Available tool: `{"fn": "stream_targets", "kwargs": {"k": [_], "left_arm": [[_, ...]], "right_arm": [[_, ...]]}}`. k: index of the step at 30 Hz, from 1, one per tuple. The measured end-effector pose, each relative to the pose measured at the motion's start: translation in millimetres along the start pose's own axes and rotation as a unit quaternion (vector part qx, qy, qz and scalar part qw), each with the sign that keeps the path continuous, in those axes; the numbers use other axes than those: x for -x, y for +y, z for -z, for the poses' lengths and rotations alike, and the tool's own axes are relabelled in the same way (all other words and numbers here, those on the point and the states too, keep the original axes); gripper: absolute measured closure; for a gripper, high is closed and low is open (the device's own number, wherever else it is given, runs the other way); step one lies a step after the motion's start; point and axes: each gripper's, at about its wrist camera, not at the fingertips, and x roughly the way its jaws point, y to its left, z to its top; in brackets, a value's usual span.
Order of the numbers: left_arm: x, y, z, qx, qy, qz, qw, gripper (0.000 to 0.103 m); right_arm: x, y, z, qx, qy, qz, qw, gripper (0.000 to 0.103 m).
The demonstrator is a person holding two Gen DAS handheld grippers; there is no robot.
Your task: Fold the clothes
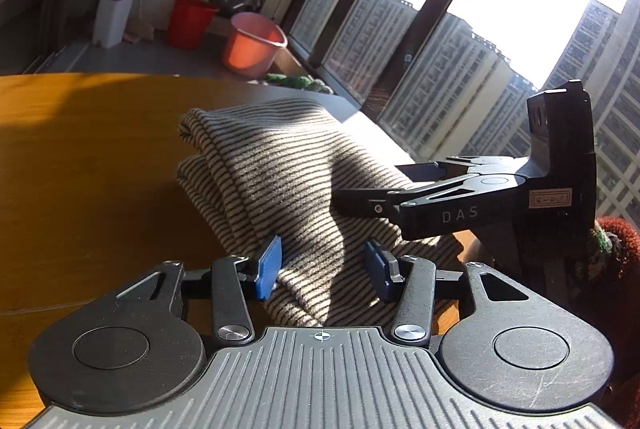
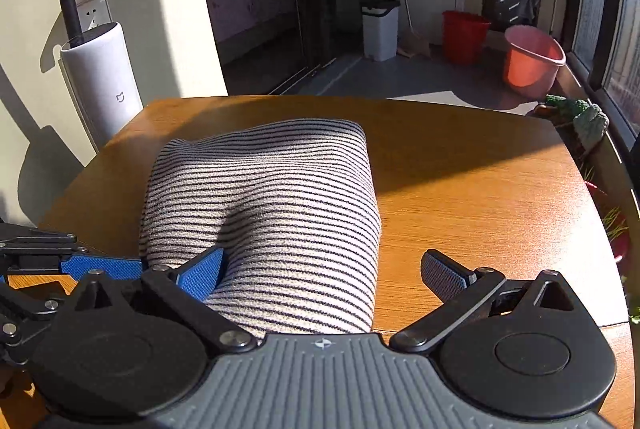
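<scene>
two grippers flank a folded striped garment (image 2: 264, 205) lying on the wooden table (image 2: 460, 197). left gripper (image 1: 324, 269) has jaws spread over the near edge, pinching nothing; right gripper (image 2: 324, 273) gapes wide beside it, likely freed after the fold.

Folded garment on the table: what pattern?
The garment has thin dark stripes on a light beige knit. Clearest in the right wrist view.
</scene>
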Motion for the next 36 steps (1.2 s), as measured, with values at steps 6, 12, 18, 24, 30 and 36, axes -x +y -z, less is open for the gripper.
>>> {"fn": "stream_targets", "kwargs": {"k": [6,12,18,24,30,36], "left_arm": [[1,3,1,0.001,-0.002,0.004,1.0000,0.051],[5,4,1,0.013,-0.004,0.001,0.9999,0.051],[32,3,-5,0.066,-0.052,-0.046,0.9955,0.018],[21,-10,-22,0.066,-0.064,-0.041,0.9949,0.046],[17,-25,-30,0.051,-0.090,0.009,0.9946,0.051],[-15,-7,-40,0.073,-0.043,0.018,0.9963,0.050]], "right_arm": [[12,-1,19,-0.028,-0.031,-0.004,0.999,0.000],[13,-13,29,-0.061,-0.030,-0.036,0.997,0.000],[20,-14,38,-0.048,-0.050,-0.028,0.997,0.000],[28,12,38,0.020,-0.071,0.030,0.997,0.000],[30,34,36,0.062,-0.075,0.078,0.992,0.000],[30,31,36,0.053,-0.075,0.074,0.993,0.000]]}}
